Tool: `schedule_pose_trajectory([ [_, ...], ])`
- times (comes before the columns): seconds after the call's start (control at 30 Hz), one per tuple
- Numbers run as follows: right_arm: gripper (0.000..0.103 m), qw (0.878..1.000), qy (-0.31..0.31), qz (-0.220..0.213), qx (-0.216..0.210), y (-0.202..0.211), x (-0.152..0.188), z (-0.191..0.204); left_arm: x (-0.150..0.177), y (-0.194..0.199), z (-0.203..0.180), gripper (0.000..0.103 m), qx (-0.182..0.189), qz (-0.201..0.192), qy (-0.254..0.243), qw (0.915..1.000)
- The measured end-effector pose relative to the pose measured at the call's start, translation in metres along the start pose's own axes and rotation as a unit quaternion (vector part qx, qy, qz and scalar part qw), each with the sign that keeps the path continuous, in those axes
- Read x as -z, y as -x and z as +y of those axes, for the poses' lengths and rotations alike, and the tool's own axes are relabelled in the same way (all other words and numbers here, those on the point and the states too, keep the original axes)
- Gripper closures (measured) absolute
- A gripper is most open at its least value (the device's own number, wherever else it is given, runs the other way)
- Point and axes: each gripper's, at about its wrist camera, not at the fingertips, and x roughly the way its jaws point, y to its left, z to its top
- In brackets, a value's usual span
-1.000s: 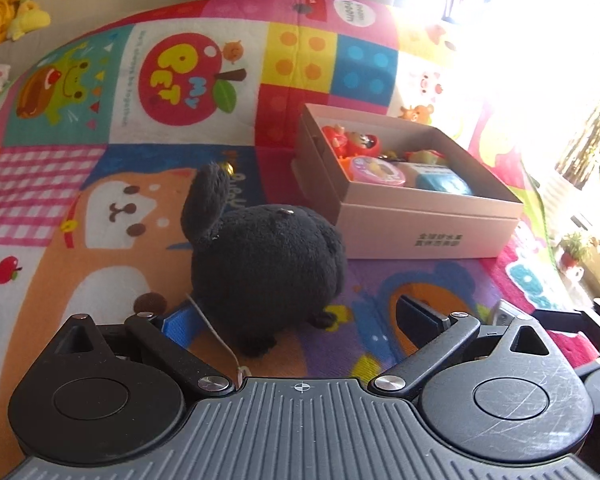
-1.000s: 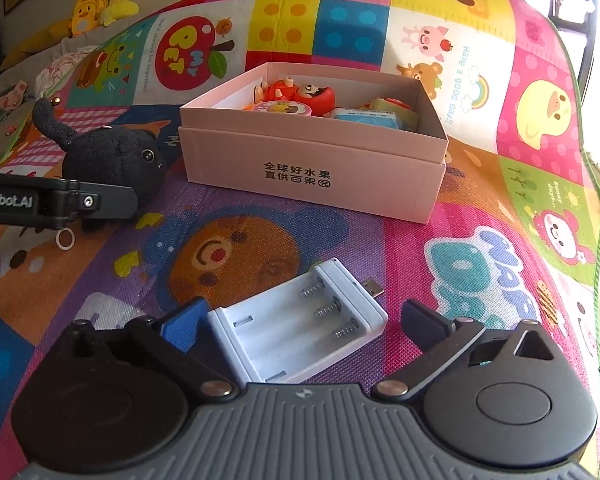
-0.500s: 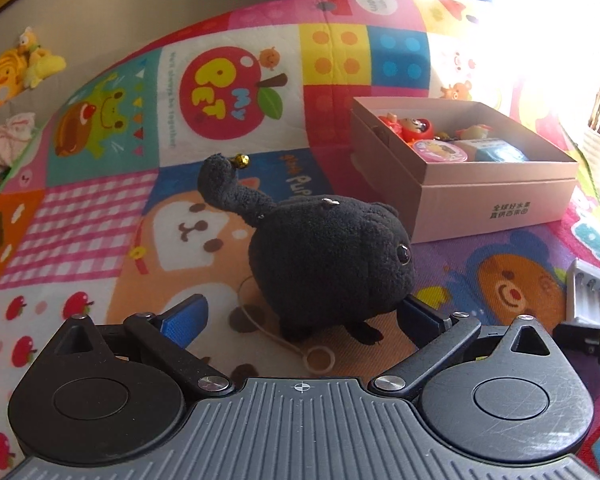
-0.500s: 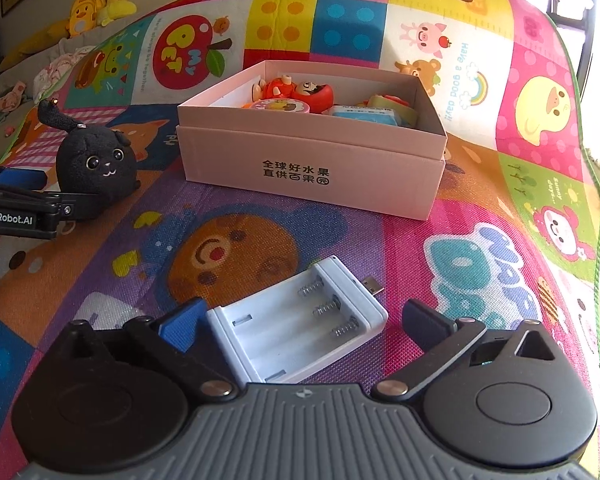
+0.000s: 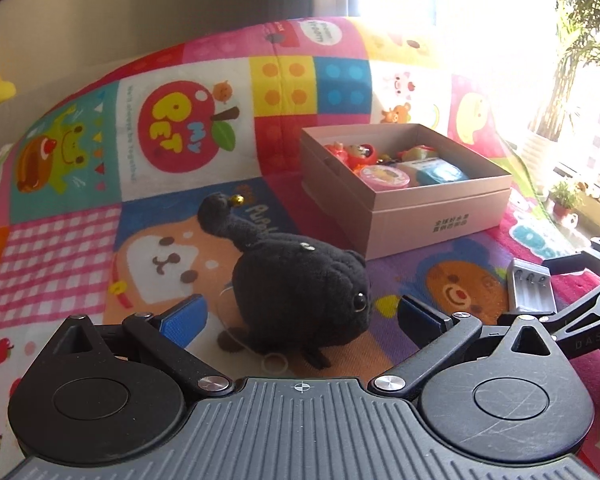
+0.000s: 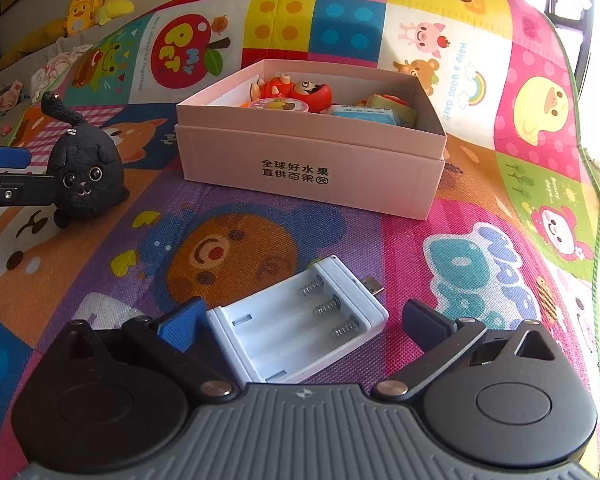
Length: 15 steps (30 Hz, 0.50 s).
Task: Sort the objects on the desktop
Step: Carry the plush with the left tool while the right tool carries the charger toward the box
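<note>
The left gripper (image 5: 300, 316) stands with its jaws spread wide, one blue-padded finger on each side of the black plush cat (image 5: 300, 300), which sits between them on the play mat (image 5: 80, 240); whether either pad touches the fur cannot be told, though a gap shows on both sides in the left wrist view. The cat's tail rises away from the gripper, up and to its left, with a small gold bell at the tip, and a thin loop of cord lies on the mat just under the toy's near side. Ahead and to the right of this gripper sits the open pink box (image 5: 436, 216), already holding several small toys: a round pink tin, a blue pack and red figures. The right gripper (image 6: 300, 320) is likewise wide open, low over the mat, with the white battery charger (image 6: 300, 328) lying between its fingers, empty slots facing up and springs visible; its USB plug points ahead and to the right. The left pad sits just beside the charger's near corner, while the right pad stands clearly apart from it. Straight ahead of the right gripper is the pink box (image 6: 312, 168), its printed side facing the camera, and far to the left the plush cat (image 6: 86, 176) faces this way with the left gripper's fingers around it.
</note>
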Motion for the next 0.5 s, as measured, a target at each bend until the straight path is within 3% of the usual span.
schedule_pose_trajectory([
  [0.2, 0.0, 1.0, 0.013, 0.002, -0.019, 0.0, 0.0, -0.001, 0.0, -0.054, -0.008, 0.0, -0.009, 0.044, -0.013, 0.9989],
  [0.37, 0.0, 0.995, 0.094, -0.016, -0.04, 0.005, 0.001, 0.002, 0.001, -0.062, -0.002, 0.0, 0.0, 0.044, 0.005, 0.999],
  [0.5, 0.0, 0.993, 0.101, -0.017, -0.05, 0.006, 0.001, 0.0, 0.001, -0.062, 0.0, 0.0, 0.008, 0.041, 0.017, 0.999],
])
